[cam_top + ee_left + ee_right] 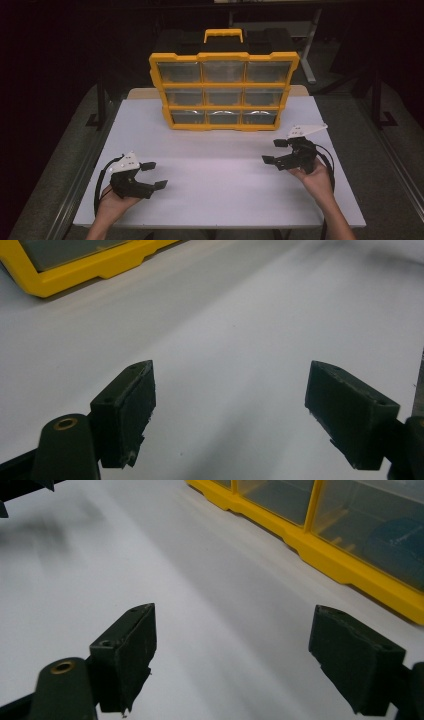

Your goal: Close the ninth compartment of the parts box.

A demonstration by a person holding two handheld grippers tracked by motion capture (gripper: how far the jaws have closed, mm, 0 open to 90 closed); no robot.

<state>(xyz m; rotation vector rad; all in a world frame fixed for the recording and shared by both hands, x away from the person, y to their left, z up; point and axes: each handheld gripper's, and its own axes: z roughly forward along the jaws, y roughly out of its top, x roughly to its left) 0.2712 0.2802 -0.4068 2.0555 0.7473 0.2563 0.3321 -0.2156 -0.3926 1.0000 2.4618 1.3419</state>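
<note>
My hands sit at the near table point(220, 200) edge, left gripper point(151, 176) and right gripper point(274, 151) both jaws wide apart, holding nothing. Yellow organizer case point(224, 91) with 9 clear drawers stands upright at the far middle, well apart from both grippers.

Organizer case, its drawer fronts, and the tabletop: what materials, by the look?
Organizer case: moulded plastic, probably; uniform yellow frame with rounded edges and a soft sheen. Drawer fronts: clear plastic, likely; contents show dimly through them in the right gripper view. Tabletop: smooth matte white sheet, laminate or painted board; cannot tell which. Both claws, left and right, hang open above it.
</note>
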